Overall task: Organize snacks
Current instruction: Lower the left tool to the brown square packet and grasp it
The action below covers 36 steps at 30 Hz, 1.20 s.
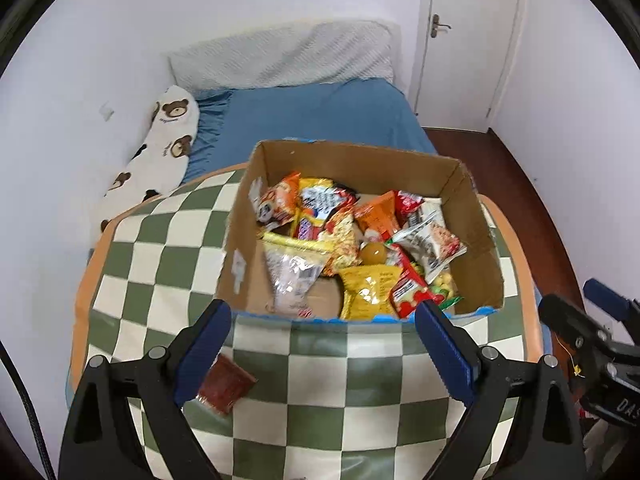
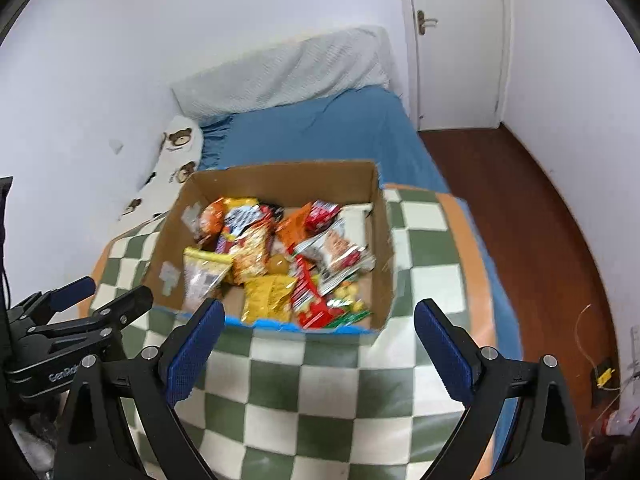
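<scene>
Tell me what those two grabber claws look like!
Each has a black frame with silver bolts and two fingers lined with blue grippy pads. That goes for the left gripper and the right gripper. White lettering marks both bodies: "GenRo..." on the left one, "DAS" on the right one. A black cable runs beside the left one.

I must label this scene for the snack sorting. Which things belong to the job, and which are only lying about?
For the job:
- cardboard box of snack packets
- yellow packet inside it
- dark red packet on the checkered cloth
- left gripper and right gripper, both open

Lying about:
- bear-print pillow
- blue sheet
- white door
</scene>
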### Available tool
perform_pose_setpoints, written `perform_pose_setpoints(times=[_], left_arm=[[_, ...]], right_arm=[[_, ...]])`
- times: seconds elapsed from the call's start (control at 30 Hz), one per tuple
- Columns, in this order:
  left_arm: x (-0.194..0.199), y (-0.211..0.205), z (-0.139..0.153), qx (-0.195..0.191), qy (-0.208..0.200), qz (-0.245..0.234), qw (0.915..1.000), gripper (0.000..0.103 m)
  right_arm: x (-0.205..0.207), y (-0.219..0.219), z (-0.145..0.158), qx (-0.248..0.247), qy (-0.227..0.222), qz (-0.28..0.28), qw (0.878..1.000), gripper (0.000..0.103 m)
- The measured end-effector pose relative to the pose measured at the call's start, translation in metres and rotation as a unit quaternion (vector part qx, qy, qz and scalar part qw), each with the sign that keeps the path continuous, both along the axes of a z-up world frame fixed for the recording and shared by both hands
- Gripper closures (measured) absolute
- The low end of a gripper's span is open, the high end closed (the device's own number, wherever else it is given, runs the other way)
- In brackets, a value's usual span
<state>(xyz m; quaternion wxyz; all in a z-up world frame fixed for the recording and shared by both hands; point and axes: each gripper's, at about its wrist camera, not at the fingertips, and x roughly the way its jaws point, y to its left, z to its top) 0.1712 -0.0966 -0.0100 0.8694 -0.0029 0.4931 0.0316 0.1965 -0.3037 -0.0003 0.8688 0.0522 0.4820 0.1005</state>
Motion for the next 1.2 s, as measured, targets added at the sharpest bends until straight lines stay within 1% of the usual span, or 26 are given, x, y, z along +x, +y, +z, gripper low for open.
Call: perform_pose_setpoints(times=[0.07, 0.13, 0.23, 0.3, 0.37, 0.47, 0.57, 0.7, 0.73, 0.77, 0.8, 0.83, 0.87, 0.9, 0.93, 1.0, 1.13, 1.2], left_arm=[[-0.009, 0.008, -0.009, 0.010, 0.009, 0.012, 0.9998, 0.009], [-0.019, 0.019, -0.026, 0.029, 0.026, 0.023, 0.9990, 0.009], [-0.034, 0.041, -0.063, 0.070, 0.070, 0.037, 0.9944, 0.009], [-0.039, 0.059, -0.094, 0.091, 0.111, 0.035, 0.9890, 0.009], [-0.042, 0.074, -0.126, 0.101, 0.157, 0.019, 0.9821, 0.009], [-0.038, 0.090, -0.162, 0.107, 0.202, -0.006, 0.9736, 0.009], [-0.029, 0.099, -0.190, 0.114, 0.231, -0.039, 0.9656, 0.009], [-0.020, 0.101, -0.230, 0.145, 0.267, -0.108, 0.9465, 0.009], [-0.019, 0.102, -0.236, 0.148, 0.273, -0.118, 0.9431, 0.009], [-0.018, 0.104, -0.244, 0.143, 0.279, -0.126, 0.9413, 0.009], [-0.017, 0.107, -0.247, 0.134, 0.281, -0.127, 0.9417, 0.010], [-0.016, 0.110, -0.249, 0.121, 0.284, -0.125, 0.9429, 0.017], [-0.015, 0.115, -0.250, 0.100, 0.286, -0.116, 0.9458, 0.024], [-0.015, 0.120, -0.248, 0.078, 0.283, -0.102, 0.9505, 0.036], [-0.016, 0.124, -0.246, 0.065, 0.280, -0.092, 0.9533, 0.042], [-0.019, 0.130, -0.242, 0.047, 0.276, -0.067, 0.9578, 0.047], [-0.029, 0.138, -0.234, 0.000, 0.270, -0.019, 0.9627, 0.049], [-0.036, 0.142, -0.226, -0.013, 0.262, -0.002, 0.9649, 0.049]], right_arm=[[-0.006, 0.005, -0.012, 0.014, 0.020, 0.018, 1.000, 0.005], [-0.012, 0.010, -0.032, 0.024, 0.045, 0.030, 0.998, 0.005], [-0.015, 0.019, -0.067, 0.045, 0.090, 0.043, 0.994, 0.005], [-0.015, 0.027, -0.094, 0.052, 0.118, 0.047, 0.991, 0.005], [-0.014, 0.036, -0.115, 0.051, 0.137, 0.048, 0.988, 0.005], [-0.012, 0.051, -0.145, 0.052, 0.166, 0.043, 0.984, 0.005], [-0.011, 0.068, -0.169, 0.046, 0.189, 0.037, 0.980, 0.005], [-0.010, 0.087, -0.191, 0.037, 0.208, 0.027, 0.977, 0.005], [-0.010, 0.090, -0.193, 0.036, 0.211, 0.026, 0.977, 0.005], [-0.010, 0.094, -0.196, 0.033, 0.212, 0.026, 0.976, 0.005], [-0.010, 0.098, -0.198, 0.030, 0.213, 0.025, 0.976, 0.005], [-0.009, 0.102, -0.199, 0.028, 0.214, 0.025, 0.976, 0.005], [-0.009, 0.105, -0.200, 0.025, 0.215, 0.026, 0.976, 0.005], [-0.010, 0.108, -0.201, 0.021, 0.215, 0.026, 0.976, 0.005], [-0.010, 0.111, -0.203, 0.018, 0.215, 0.026, 0.976, 0.005], [-0.010, 0.116, -0.205, 0.012, 0.217, 0.024, 0.976, 0.005], [-0.014, 0.125, -0.208, 0.008, 0.219, 0.023, 0.975, 0.005], [-0.016, 0.129, -0.207, 0.008, 0.217, 0.025, 0.976, 0.005]])
